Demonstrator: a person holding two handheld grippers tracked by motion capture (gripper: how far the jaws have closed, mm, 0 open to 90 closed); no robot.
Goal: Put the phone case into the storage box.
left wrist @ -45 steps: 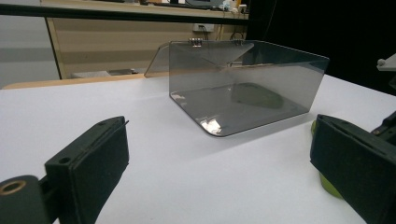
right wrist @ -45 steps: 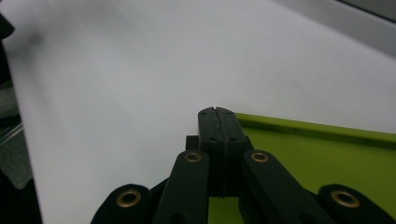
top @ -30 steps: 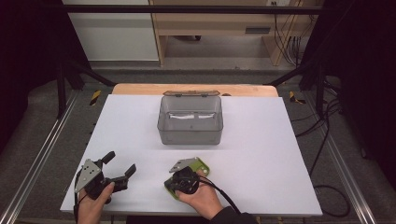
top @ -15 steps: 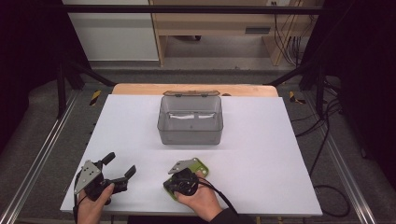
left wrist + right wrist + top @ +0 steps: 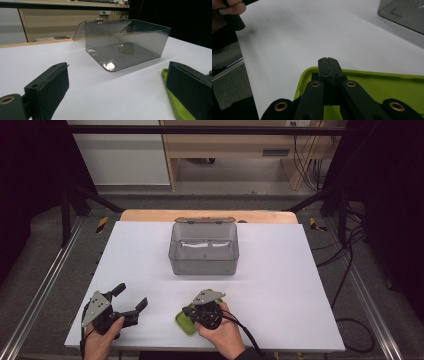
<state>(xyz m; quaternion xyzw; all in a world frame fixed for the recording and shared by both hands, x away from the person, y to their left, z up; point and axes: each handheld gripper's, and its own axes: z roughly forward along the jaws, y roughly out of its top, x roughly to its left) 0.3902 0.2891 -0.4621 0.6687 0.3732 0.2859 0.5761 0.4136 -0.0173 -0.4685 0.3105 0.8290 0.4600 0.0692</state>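
Right gripper (image 5: pixel 329 62) jaws closed flat over the thin lime-green plastic tray (image 5: pixel 372 85); left gripper (image 5: pixel 131 301) jaws wide, empty. Risk: tray slides off tabletop (image 5: pixel 280 270) edge if pushed.

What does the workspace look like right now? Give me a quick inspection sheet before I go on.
Surface: white table, bare around the work.
Job's things: green tray flat at the near edge; clear grey box mid-table, hinged lid open at the back.
Clutter: nothing seen.
Grippers: left gripper open, holding nothing, left of the tray; right gripper jaws pressed together over the tray, whether they pinch it I cannot tell.
Cables: black cable trails from the right gripper.
Surroundings: wooden bench, floor cables at the right.
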